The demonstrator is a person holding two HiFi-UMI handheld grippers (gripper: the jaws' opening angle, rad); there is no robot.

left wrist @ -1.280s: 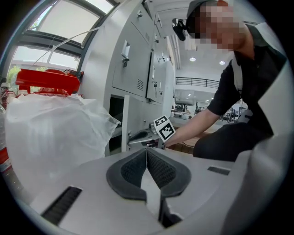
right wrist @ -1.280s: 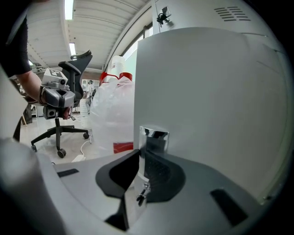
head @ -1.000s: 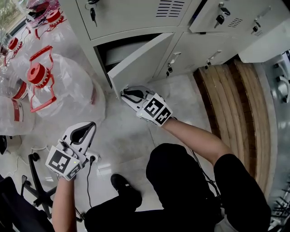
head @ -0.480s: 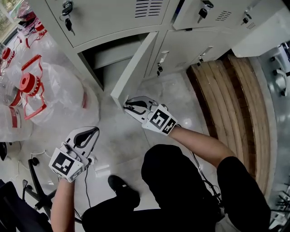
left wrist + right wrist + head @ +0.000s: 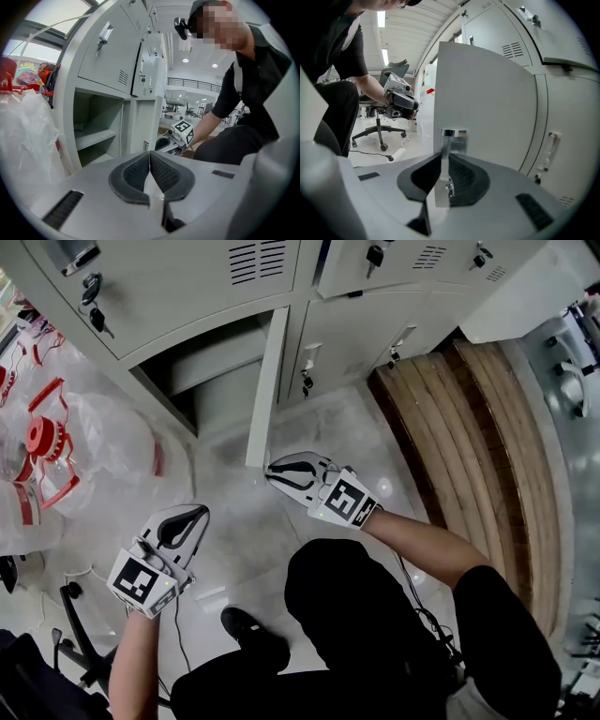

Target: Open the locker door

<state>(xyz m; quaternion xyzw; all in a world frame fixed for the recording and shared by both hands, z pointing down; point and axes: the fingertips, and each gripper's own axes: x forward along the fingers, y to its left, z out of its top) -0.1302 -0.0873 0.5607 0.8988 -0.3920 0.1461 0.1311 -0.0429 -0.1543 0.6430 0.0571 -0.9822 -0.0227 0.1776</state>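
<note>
The grey locker door (image 5: 265, 390) of the lower compartment (image 5: 208, 381) stands swung out, almost edge-on in the head view. My right gripper (image 5: 269, 471) is at the door's bottom free corner. In the right gripper view the door (image 5: 487, 98) fills the middle, its thin edge with a chrome handle (image 5: 453, 137) runs down between the pads, and my right gripper (image 5: 444, 174) is closed on that edge. My left gripper (image 5: 201, 513) hangs low to the left, away from the locker, pads together and empty, as the left gripper view (image 5: 149, 159) shows.
Large water jugs with red caps in plastic bags (image 5: 56, 442) stand left of the locker. A wooden bench (image 5: 459, 446) runs along the right. Neighbouring locker doors carry keys (image 5: 94, 315). An office chair base (image 5: 75, 643) and a power strip (image 5: 211, 594) lie near my feet.
The door has swung farther out, from a slant to nearly edge-on, with my right gripper following its lower corner. My left gripper has stayed low at the left.
</note>
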